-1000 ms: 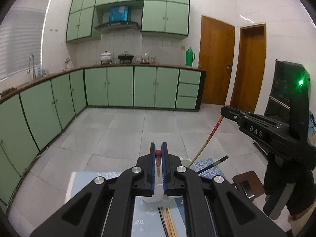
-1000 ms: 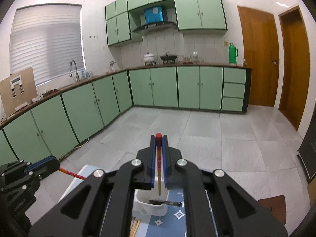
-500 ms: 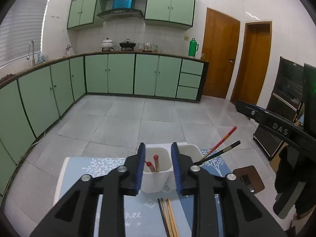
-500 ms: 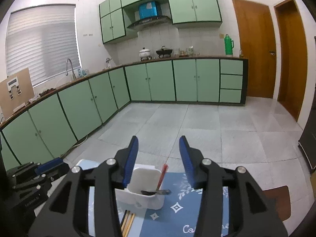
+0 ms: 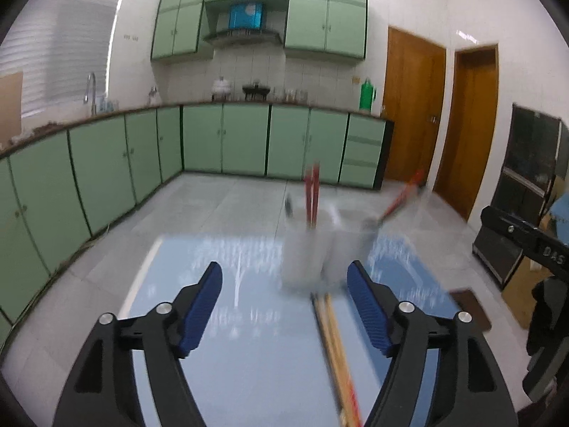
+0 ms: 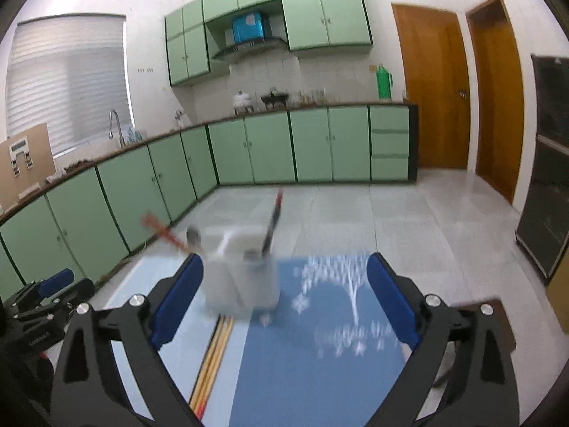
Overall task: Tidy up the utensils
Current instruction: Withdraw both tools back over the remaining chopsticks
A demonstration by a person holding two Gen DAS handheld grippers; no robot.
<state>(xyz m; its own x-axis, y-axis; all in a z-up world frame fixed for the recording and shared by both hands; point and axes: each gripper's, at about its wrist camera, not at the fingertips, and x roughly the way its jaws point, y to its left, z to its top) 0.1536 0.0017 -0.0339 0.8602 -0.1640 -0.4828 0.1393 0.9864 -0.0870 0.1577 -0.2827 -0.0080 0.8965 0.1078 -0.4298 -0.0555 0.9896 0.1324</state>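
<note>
A white utensil holder stands on a blue mat, blurred by motion. Red-tipped chopsticks stand upright in it and another leans out to the right. More chopsticks lie flat on the mat in front of it. My left gripper is open and empty, behind the holder. In the right wrist view the holder sits left of centre with chopsticks in it and loose chopsticks on the mat. My right gripper is open and empty.
The right gripper's body shows at the right edge of the left wrist view, and the left gripper at the left edge of the right wrist view. Green kitchen cabinets and wooden doors lie beyond a tiled floor.
Both grippers were shut on red-tipped chopsticks, then opened and dropped them into the holder. Both have now pulled back and opened wider.
</note>
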